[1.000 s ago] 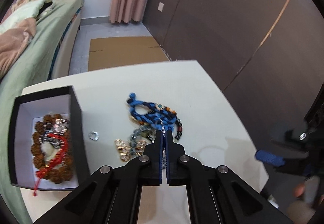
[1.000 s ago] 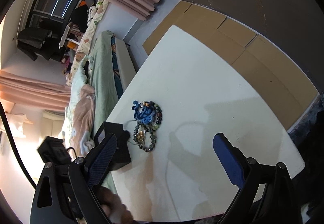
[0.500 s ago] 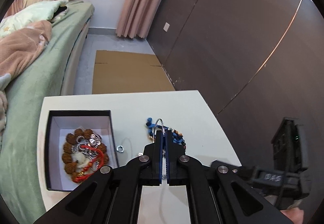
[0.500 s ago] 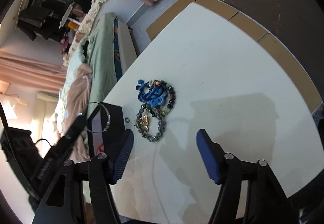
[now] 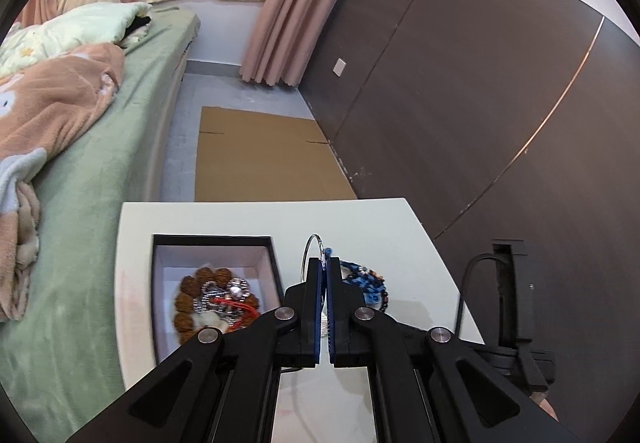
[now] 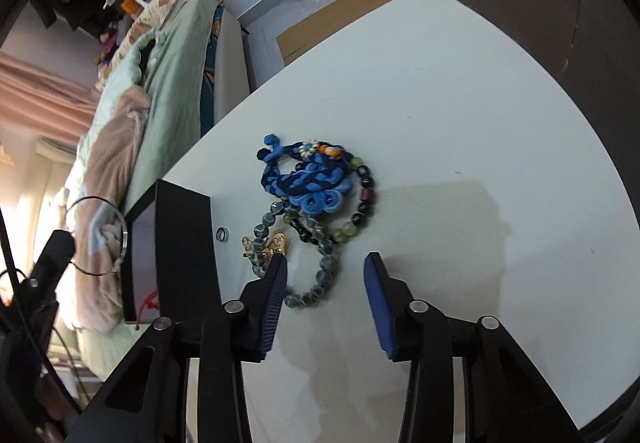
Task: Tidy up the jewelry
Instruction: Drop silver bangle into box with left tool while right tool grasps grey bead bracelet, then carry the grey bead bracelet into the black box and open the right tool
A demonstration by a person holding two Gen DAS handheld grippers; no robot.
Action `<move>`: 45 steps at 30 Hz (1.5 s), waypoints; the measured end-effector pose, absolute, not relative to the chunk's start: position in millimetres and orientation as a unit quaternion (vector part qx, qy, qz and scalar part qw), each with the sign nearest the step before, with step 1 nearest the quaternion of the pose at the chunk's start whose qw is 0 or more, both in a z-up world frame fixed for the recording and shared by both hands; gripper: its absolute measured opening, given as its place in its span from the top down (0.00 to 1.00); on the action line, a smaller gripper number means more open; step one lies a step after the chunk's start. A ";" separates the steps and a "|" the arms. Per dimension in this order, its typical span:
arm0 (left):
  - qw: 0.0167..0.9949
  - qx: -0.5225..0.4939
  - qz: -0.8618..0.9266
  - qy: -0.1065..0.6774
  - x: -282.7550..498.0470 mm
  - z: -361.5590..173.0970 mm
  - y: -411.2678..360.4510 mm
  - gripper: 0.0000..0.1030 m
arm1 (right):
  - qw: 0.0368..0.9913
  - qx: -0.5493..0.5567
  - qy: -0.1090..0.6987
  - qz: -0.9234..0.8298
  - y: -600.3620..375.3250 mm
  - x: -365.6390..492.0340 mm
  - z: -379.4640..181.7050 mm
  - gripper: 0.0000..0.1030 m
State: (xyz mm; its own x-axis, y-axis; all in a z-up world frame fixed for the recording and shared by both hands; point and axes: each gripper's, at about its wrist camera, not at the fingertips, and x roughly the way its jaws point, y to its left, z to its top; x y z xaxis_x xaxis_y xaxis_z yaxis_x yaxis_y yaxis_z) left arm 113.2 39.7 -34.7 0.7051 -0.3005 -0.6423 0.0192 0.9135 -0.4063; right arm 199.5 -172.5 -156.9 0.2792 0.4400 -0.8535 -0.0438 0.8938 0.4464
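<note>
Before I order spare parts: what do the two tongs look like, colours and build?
Both match: the left tongs and right tongs have matte black angular linkage arms with round silver pivot bolts and blue ribbed pads. A black cable trails beside them.

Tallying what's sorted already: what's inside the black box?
In the white-lined black box: brown bead bracelet, silver chain piece, red cord. The left gripper covers its near corner.
</note>
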 end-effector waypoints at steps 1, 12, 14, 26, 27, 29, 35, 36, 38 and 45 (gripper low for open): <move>0.904 -0.189 -0.087 0.373 111.4 -34.6 42.8 0.99 | 0.781 0.165 0.582 0.155 -167.9 200.0 -158.3 0.66; 0.883 -0.208 -0.084 0.412 114.6 -46.5 69.8 0.99 | 0.788 0.167 0.574 0.149 -154.5 202.1 -162.4 0.89; 0.874 -0.217 -0.072 0.428 116.8 -52.8 75.6 0.99 | 0.788 0.181 0.566 0.160 -156.3 199.6 -158.0 0.89; 0.885 -0.211 -0.047 0.411 108.0 -48.5 88.2 0.32 | 0.796 0.234 0.506 0.235 -155.5 188.0 -119.1 0.89; 0.887 -0.214 -0.047 0.407 106.9 -47.4 88.7 0.00 | 0.797 0.236 0.501 0.240 -155.5 186.4 -116.4 0.89; 0.891 -0.215 -0.049 0.397 104.1 -43.3 88.6 0.00 | 0.797 0.244 0.491 0.253 -154.6 183.3 -111.0 0.89; 0.892 -0.212 -0.040 0.397 104.6 -42.8 92.5 0.00 | 0.791 0.275 0.451 0.310 -141.7 174.9 -91.7 0.89; 0.893 -0.211 -0.036 0.396 103.8 -42.3 95.7 0.00 | 0.789 0.279 0.445 0.319 -139.1 173.4 -89.2 0.89; 0.894 -0.212 -0.034 0.393 103.4 -40.5 102.0 0.00 | 0.784 0.287 0.434 0.338 -131.7 170.4 -84.6 0.89; 0.894 -0.237 -0.012 0.380 97.9 -36.6 132.2 0.00 | 0.788 0.269 0.420 0.360 -99.5 162.1 -77.6 0.89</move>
State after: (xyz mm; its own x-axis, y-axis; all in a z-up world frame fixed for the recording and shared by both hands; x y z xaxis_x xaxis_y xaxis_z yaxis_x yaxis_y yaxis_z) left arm 97.9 132.2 -36.6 0.7108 -0.2027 -0.6735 -0.1582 0.8869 -0.4339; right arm 162.1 -99.5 -77.6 0.3876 0.7941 -0.4681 -0.3421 0.5954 0.7269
